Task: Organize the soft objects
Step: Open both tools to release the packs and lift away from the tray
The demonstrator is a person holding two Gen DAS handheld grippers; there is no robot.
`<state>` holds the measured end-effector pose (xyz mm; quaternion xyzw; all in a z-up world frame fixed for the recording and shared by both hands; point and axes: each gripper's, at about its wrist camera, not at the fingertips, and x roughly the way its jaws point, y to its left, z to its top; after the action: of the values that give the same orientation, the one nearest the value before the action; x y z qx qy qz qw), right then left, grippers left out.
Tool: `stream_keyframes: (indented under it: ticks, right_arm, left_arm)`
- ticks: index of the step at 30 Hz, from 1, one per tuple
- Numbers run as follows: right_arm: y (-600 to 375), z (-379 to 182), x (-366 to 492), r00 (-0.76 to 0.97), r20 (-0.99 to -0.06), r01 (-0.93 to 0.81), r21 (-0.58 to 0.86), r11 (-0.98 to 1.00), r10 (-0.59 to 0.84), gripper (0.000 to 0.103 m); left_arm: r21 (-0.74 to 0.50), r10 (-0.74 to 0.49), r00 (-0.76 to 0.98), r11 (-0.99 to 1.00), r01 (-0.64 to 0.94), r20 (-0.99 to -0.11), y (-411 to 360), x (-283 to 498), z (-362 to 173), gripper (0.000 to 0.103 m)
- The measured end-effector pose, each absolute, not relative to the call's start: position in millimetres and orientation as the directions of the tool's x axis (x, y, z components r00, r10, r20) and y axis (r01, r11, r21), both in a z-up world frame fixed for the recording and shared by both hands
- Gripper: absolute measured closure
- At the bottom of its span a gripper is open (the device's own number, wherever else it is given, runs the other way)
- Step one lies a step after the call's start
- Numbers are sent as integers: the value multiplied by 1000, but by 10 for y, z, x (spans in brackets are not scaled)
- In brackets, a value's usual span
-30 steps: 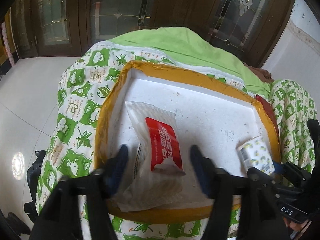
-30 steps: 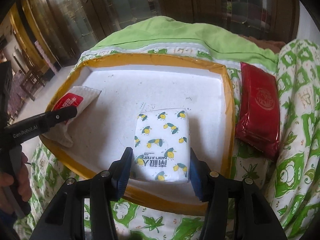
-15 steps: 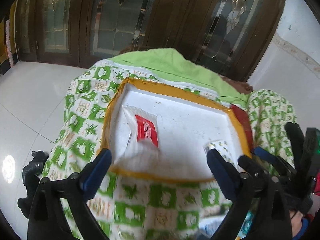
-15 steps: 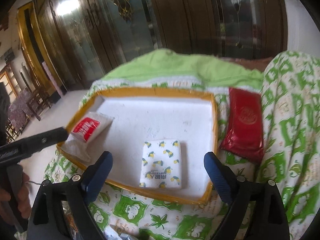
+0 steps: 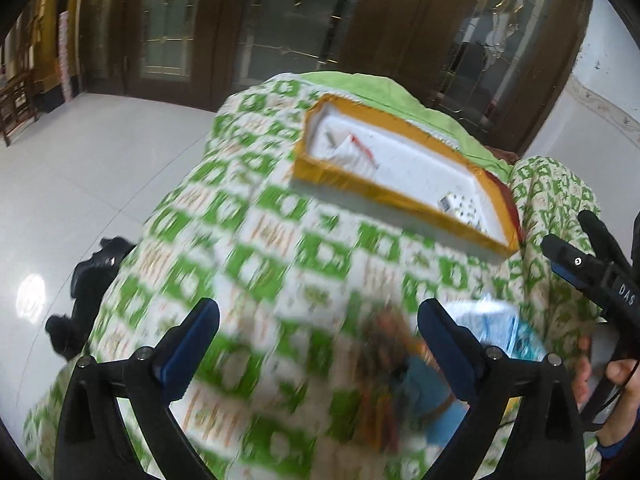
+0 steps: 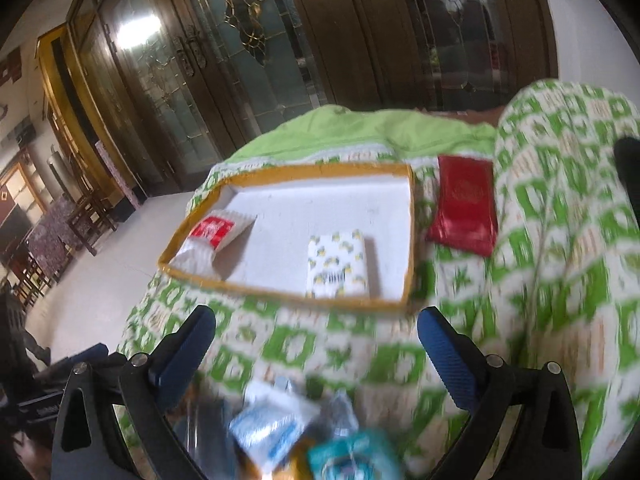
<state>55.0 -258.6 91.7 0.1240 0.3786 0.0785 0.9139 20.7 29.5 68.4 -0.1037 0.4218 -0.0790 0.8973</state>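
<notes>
tray [image 6: 408,240]: 1 | packets in tray: 2 – red-label [image 6: 212,232] at 9 o'clock, lemon-print [image 6: 338,264] at 5 o'clock | red pouch [image 6: 464,208]: 1 | blurred packets near edge [image 6: 272,428]: count unclear | grippers: 2

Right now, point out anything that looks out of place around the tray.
The dark red packet lies on the quilt just outside the tray's right rim, while the red-labelled white packet and lemon-print tissue pack are inside.
</notes>
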Motion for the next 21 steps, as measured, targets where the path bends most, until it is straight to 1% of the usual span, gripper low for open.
stream_keyframes:
  ticks: [8, 13, 21]
  right_arm:
    - [-2679, 809, 67, 664, -705, -2, 330, 944, 248, 1]
    - [-2653, 814, -183, 664, -701, -43, 310, 950, 259, 1]
    - [-2650, 805, -187, 658, -703, -44, 323, 945, 271, 1]
  left_arm:
    - [-326, -266, 643, 945, 26, -719, 452, -97, 653, 4]
    - [-326, -272, 648, 945, 38, -711, 429, -135, 671, 4]
    - [-312, -295, 632, 946, 87, -716, 322, -226, 652, 4]
